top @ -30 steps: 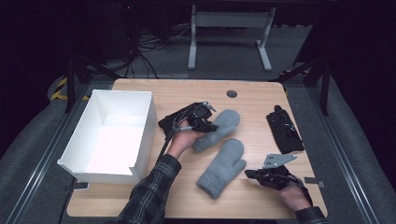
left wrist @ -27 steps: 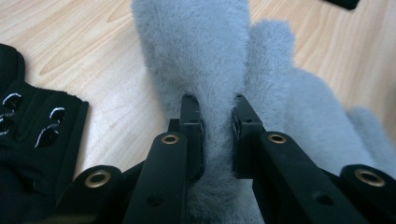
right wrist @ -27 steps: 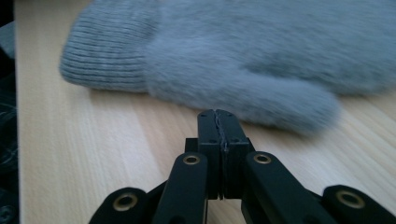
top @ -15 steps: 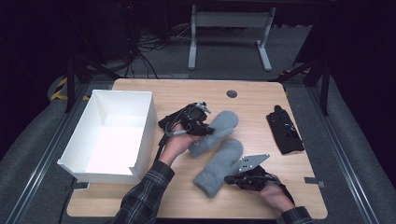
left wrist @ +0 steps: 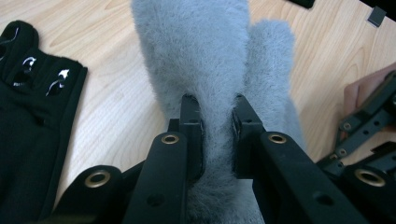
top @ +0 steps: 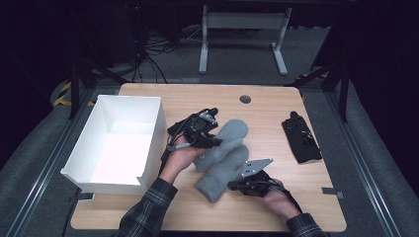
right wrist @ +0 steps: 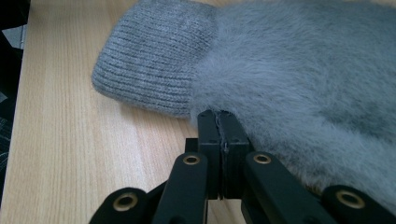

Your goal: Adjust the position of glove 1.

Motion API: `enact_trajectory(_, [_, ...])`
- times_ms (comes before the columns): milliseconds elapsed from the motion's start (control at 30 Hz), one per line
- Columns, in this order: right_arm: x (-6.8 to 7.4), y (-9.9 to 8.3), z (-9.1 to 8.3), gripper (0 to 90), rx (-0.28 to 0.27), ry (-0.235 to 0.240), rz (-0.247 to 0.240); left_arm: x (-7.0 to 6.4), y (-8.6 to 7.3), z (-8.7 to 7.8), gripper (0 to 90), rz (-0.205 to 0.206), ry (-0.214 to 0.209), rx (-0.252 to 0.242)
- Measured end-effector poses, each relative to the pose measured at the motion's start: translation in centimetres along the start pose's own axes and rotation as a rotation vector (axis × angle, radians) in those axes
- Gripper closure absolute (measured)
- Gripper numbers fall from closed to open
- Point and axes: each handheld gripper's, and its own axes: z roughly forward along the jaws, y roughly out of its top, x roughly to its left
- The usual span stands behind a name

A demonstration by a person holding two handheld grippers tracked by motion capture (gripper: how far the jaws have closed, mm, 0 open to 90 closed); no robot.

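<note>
Grey fleece fills our view — the right hand-held gripper has slid in, jaws shut at the near mitten's edge, while the left hand-held gripper pinches the far mitten mid-table — both ready to lift.

We saw a light wooden tabletop with rounded corners and a small dark round hole near its far edge. A white open box stood on its left part, reaching over the left edge. Two grey fluffy mittens lay side by side, touching, near the middle. A pair of black gloves lay well apart on the right side.
</note>
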Motion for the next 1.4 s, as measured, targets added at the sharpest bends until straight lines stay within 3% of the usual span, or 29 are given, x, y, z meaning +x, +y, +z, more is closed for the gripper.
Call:
enact_trajectory(67, [-0.1, -0.1, -0.5, 89.1, -0.01, -0.014, 0.0, -0.4, -0.3, -0.4, 79.2, 0.0, 0.008, 0.009])
enact_trajectory(200, [-0.7, -0.6, -2.0, 78.4, -0.026, -0.058, 0.015, -1.3, -0.9, -0.7, 79.2, -0.006, 0.016, 0.026])
enact_trajectory(567, [-3.0, -3.7, -6.4, 56.8, -0.049, -0.203, 0.105, -4.2, -1.7, -0.8, 79.2, -0.005, 0.031, 0.047])
enact_trajectory(833, [-4.1, -6.2, -8.7, 47.8, -0.048, -0.288, 0.156, -4.8, -1.5, 1.1, 79.1, -0.023, 0.03, 0.061])
enact_trajectory(1067, [-4.4, -7.5, -9.4, 41.9, -0.028, -0.317, 0.186, -4.5, -2.2, 3.4, 77.1, -0.037, 0.04, 0.101])
enact_trajectory(1233, [-4.5, -7.6, -9.1, 37.4, -0.02, -0.317, 0.194, -4.5, -2.2, 2.9, 60.8, -0.02, 0.038, 0.075])
enact_trajectory(1333, [-4.5, -7.6, -9.0, 36.9, -0.021, -0.317, 0.193, -4.2, -2.2, 1.6, 48.5, -0.015, 0.032, 0.026])
enact_trajectory(1400, [-4.5, -7.6, -9.0, 36.9, -0.02, -0.32, 0.195, -4.0, -2.4, 0.7, 45.7, -0.01, 0.041, 0.005])
